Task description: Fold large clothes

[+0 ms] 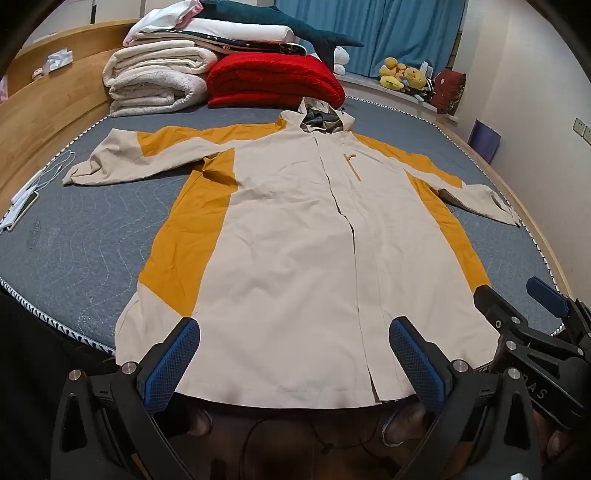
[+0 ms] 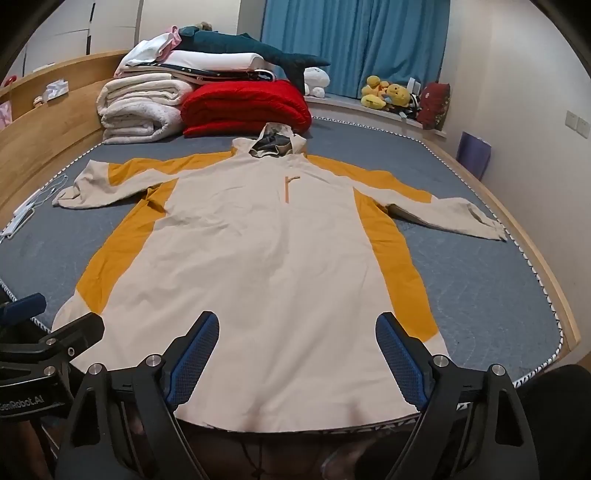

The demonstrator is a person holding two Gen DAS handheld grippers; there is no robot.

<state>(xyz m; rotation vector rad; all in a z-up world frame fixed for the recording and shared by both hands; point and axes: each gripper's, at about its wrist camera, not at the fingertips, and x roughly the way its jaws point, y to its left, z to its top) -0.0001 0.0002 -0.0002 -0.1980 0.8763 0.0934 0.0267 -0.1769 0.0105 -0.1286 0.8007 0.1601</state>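
Ahead of both tongs: grey quilted mattress [image 1: 85, 236] in a wooden bed frame [image 1: 44, 110], filling most of either view. Spread flat across it, front up: large hooded jacket [image 1: 295, 258], cream with mustard side panels, hood [image 1: 321, 118] at the far end, hem at the near edge just under the tong tips, sleeves stretched out to both sides. Closed front placket running down the middle; short orange chest zip [image 2: 287, 188] beyond the tongs, below the hood.

Far past the hood, at the head end: stacked cream blankets [image 1: 155, 81], folded red quilt [image 1: 273, 79] beside them, white bedding and a dark teal plush [image 1: 295, 26] on top. Blue curtains [image 1: 369, 33] behind; yellow plush toys [image 1: 402, 75] on the sill to the far right.

Off to the left of the tongs, near the left sleeve cuff: phone and white cable [image 1: 33, 192] on the mattress.

Left gripper [image 1: 295, 354]: blue pads spread fully wide above the hem, nothing between them, nothing held. Right gripper [image 2: 295, 358]: also wide apart, hovering over the hem just beside the left one, empty. Each visible at the edge of the other's view.
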